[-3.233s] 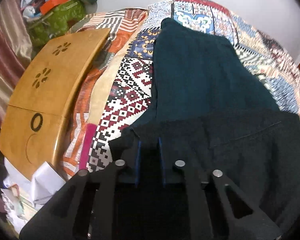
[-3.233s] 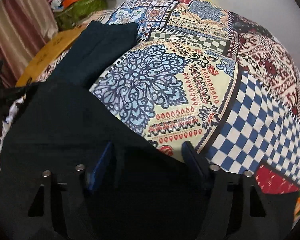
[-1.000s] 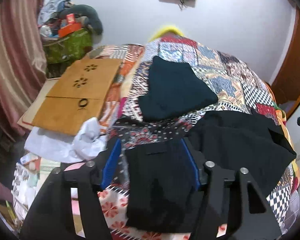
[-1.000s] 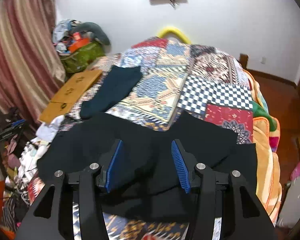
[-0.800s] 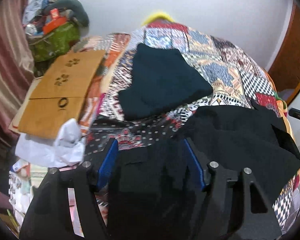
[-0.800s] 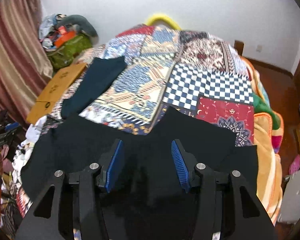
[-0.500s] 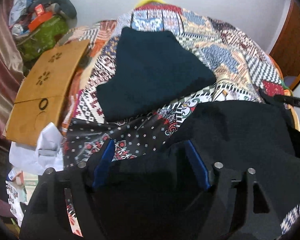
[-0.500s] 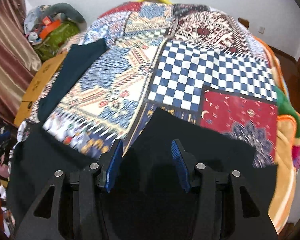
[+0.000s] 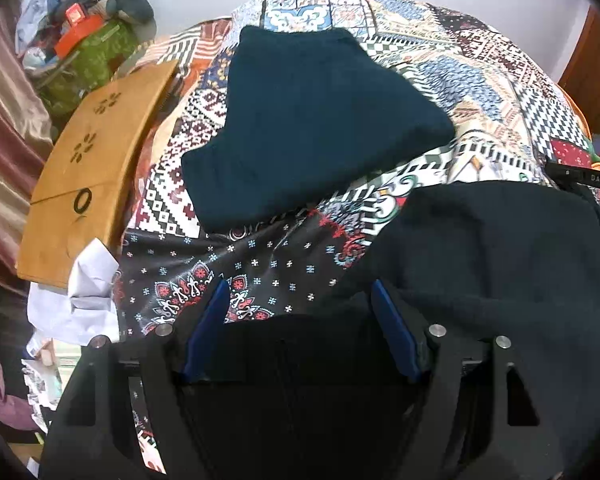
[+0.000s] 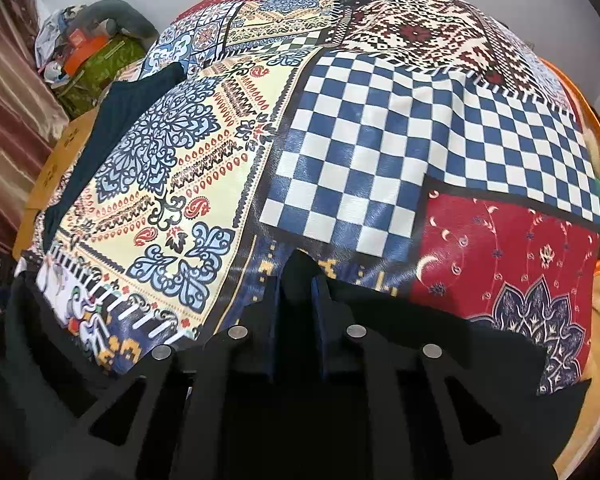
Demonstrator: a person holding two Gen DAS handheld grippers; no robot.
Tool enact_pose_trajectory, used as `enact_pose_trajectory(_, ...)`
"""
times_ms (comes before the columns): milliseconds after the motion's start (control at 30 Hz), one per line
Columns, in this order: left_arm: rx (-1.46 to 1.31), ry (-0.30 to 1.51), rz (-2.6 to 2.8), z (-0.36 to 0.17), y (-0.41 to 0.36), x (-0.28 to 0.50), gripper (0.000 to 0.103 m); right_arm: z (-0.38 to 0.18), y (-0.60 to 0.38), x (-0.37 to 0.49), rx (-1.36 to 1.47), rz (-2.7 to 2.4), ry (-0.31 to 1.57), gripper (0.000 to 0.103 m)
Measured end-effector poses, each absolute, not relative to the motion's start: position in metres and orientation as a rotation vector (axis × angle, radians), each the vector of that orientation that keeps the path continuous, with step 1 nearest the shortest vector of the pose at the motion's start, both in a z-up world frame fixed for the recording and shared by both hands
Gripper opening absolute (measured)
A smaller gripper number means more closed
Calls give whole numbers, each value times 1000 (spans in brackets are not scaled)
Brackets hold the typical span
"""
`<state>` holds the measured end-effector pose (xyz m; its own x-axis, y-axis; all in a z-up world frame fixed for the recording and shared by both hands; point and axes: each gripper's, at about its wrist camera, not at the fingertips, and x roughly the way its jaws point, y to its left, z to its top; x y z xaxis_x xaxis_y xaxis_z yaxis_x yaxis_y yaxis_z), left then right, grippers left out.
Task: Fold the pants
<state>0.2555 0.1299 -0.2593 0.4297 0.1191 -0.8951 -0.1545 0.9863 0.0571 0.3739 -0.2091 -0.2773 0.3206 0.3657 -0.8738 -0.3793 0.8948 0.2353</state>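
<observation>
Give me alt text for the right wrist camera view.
The right tool is shut on a peak of the black pants, low over a patchwork bedspread. Dark teal folded pants lie far left.

The bed is covered by a patchwork bedspread (image 9: 480, 80) of geometric, checkered and floral panels. A folded dark teal garment (image 9: 312, 128) lies flat on the bedspread. Left of the bedspread, a wooden board (image 9: 88, 168) with flower-shaped cutouts and a round hole rests at the edge of the bed. White crumpled fabric (image 9: 84, 300) lies just beside the near end of the board. Beyond the far end of the board stands a pile of clutter (image 9: 88, 40) with green and orange items. A striped curtain (image 10: 8, 128) hangs left of the pile.
</observation>
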Motion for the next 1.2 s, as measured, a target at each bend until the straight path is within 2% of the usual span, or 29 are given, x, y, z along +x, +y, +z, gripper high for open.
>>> enact_pose_trajectory(100, -9, 1092, 158, -246, 120, 250, 73, -260, -232, 369, 52, 486, 1120, 12)
enact_pose_trajectory(233, 0, 1073, 129, -230, 101, 243, 81, -222, -267, 349, 93, 479, 1051, 12)
enact_pose_trajectory(500, 57, 1092, 17, -222, 36, 237, 81, -115, -363, 305, 182, 430, 843, 12)
enact_pose_trajectory(667, 50, 1121, -113, -227, -5, 228, 81, -90, -388, 282, 215, 418, 780, 12)
enact_pose_trajectory(800, 127, 1127, -116, -235, -32, 223, 83, -113, -411, 261, 197, 366, 815, 11)
enact_pose_trajectory(933, 157, 1115, -128, -238, -48, 218, 90, -171, -432, 249, 164, 261, 923, 8)
enact_pose_trajectory(1067, 168, 1097, -145, -238, -57, 213, 91, -218, -442, 241, 175, 203, 1044, 8)
enact_pose_trajectory(1200, 131, 1054, -131, -227, -49, 210, 91, -217, -433, 234, 153, 198, 1049, 8)
